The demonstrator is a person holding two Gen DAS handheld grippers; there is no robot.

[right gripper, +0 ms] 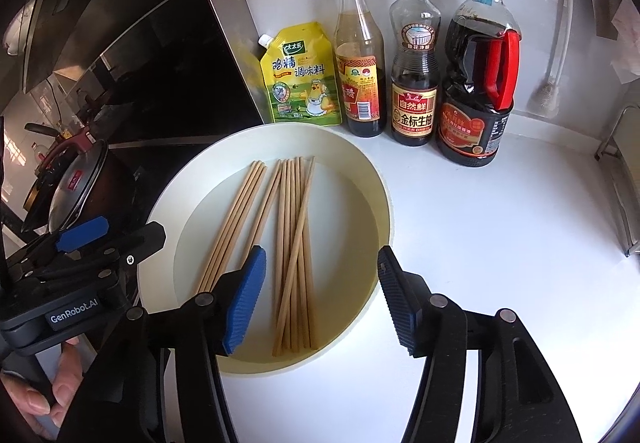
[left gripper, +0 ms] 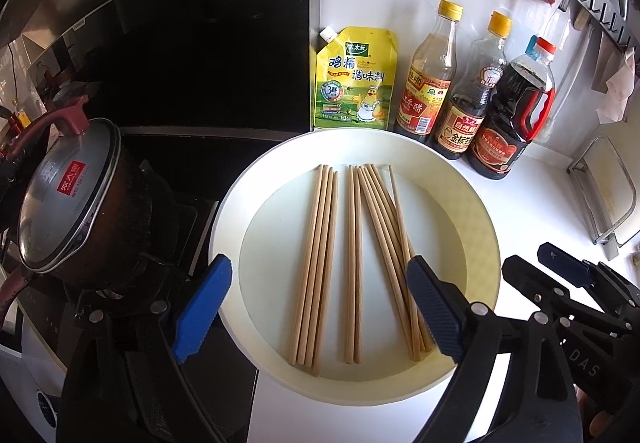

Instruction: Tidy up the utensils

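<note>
Chopsticks lie in the white plate: tidy bundle at its left, crossed pile at right, so sorting looks partial. Left gripper and right gripper hover over it, jaws apart, empty.

The right tongs hide some chopsticks' near ends.

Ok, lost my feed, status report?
Left gripper open, right gripper open, both empty. Chopsticks loose in white bowl. Nothing in the way.
</note>
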